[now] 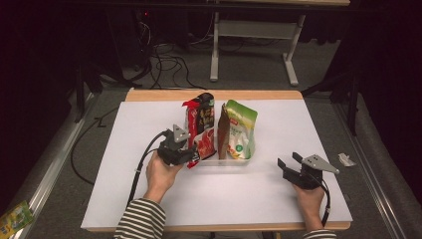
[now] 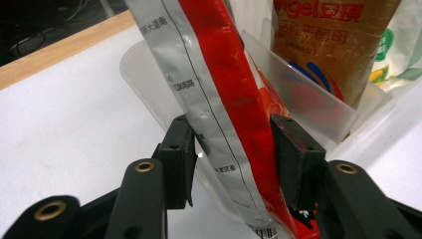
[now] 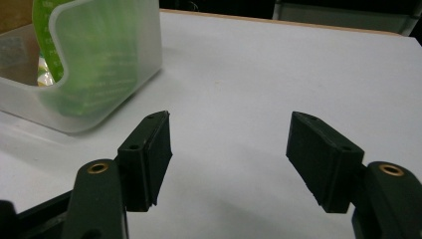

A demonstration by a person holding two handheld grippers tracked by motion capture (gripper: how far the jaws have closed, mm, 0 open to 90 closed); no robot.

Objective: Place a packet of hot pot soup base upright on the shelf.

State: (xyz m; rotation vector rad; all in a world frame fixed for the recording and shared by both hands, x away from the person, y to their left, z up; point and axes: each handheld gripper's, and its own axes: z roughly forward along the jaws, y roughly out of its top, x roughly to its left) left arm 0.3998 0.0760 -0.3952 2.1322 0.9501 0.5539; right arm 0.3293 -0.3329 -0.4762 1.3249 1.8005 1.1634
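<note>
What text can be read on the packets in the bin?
"ngel" plus Chinese characters, cut off by the frame edge: on the brown packet.
Small Chinese print and a barcode on the red packet: too small to read.
Print on the green packet: blurred.
Print on the black packet: blurred.

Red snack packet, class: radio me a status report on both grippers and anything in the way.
Left gripper astride red snack packet, right pad touching, left pad just short. Right gripper open, idle over table. Packet stands in translucent bin; divider and brown pouch crowd it.
</note>
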